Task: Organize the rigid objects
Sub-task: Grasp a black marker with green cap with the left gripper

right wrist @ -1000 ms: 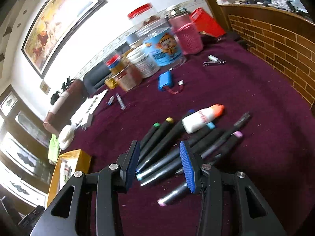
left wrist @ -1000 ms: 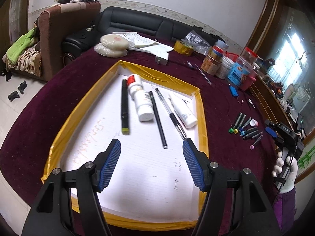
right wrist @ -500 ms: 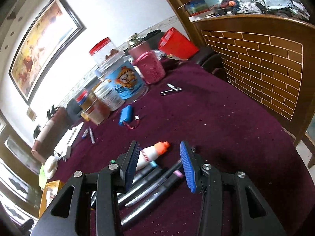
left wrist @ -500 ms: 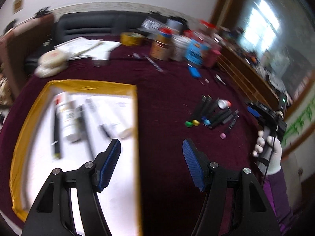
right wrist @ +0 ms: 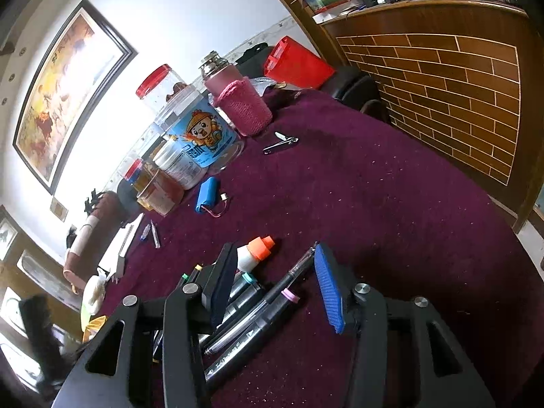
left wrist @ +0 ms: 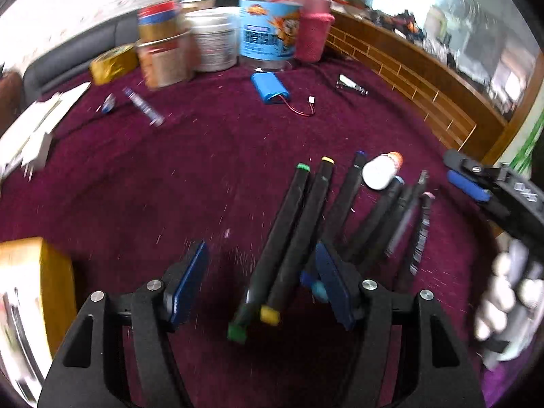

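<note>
A: What is the surface like?

B: A dark maroon cloth (right wrist: 391, 197) covers the whole table. At the 12 o'clock end stand a blue-labelled jar (right wrist: 200, 132), a flask in a pink knitted sleeve (right wrist: 243, 105) and more jars (left wrist: 163, 54). A blue battery pack (left wrist: 270, 88) with a red lead lies before them, and nail clippers (right wrist: 281, 143) sit nearer the brick-patterned wooden panel (right wrist: 459, 102) at 2 o'clock.

A: And the room?

B: A framed painting (right wrist: 64, 85) hangs on the white wall at 10 o'clock. A black sofa (left wrist: 68, 57) runs behind the table.

A: Where are the things to sort?

B: A bunch of black markers (left wrist: 340, 210) lies side by side at the near edge, with a white bottle with an orange cap (right wrist: 255, 253) on its far end.

A: The tools?

B: The left gripper (left wrist: 260, 272) is spread wide, its fingers either side of the green-capped marker (left wrist: 272, 248) and yellow-capped marker (left wrist: 299, 234), with no visible pressure on them. The right gripper (right wrist: 275, 289) has just been opening; a pink-capped marker (right wrist: 258, 326) and a clear pen (right wrist: 268, 302) lie between its fingers, not pinched.

A: Room to move?

B: From 1 to 4 o'clock of the markers the cloth lies bare up to the panel. A yellow-edged tray (left wrist: 51, 289) sits at 9 o'clock, and a gloved hand (left wrist: 510, 302) at 3 o'clock in the left view.
</note>
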